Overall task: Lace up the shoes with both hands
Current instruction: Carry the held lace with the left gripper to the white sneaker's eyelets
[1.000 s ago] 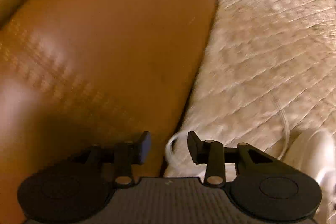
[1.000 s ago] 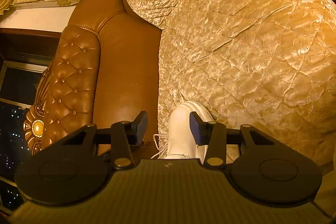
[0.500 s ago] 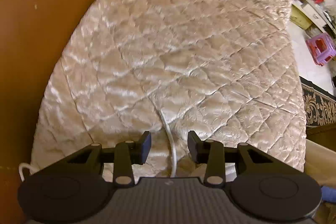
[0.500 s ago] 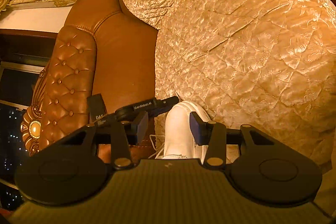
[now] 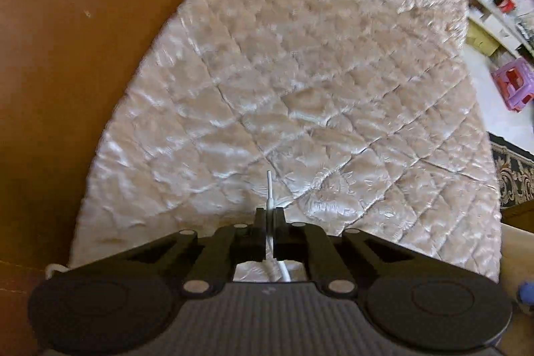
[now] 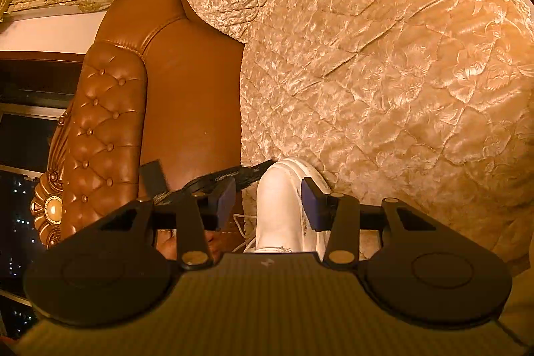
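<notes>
Pinching the lace [image 5: 269, 189] tip in our just-closed left gripper [image 5: 269, 213], right gripper [image 6: 267, 203] jaws apart around the shoe [image 6: 282, 206], we judged threading an eyelet next

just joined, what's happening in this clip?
A person with a handheld tool in each hand is lacing a white shoe that sits on a quilted cover over a brown leather sofa. The left tool has just closed on the white shoelace, whose tip pokes out past the pads. The right tool hangs open above the shoe with the toe between its fingers, not gripping it. No threading is visible yet.
</notes>
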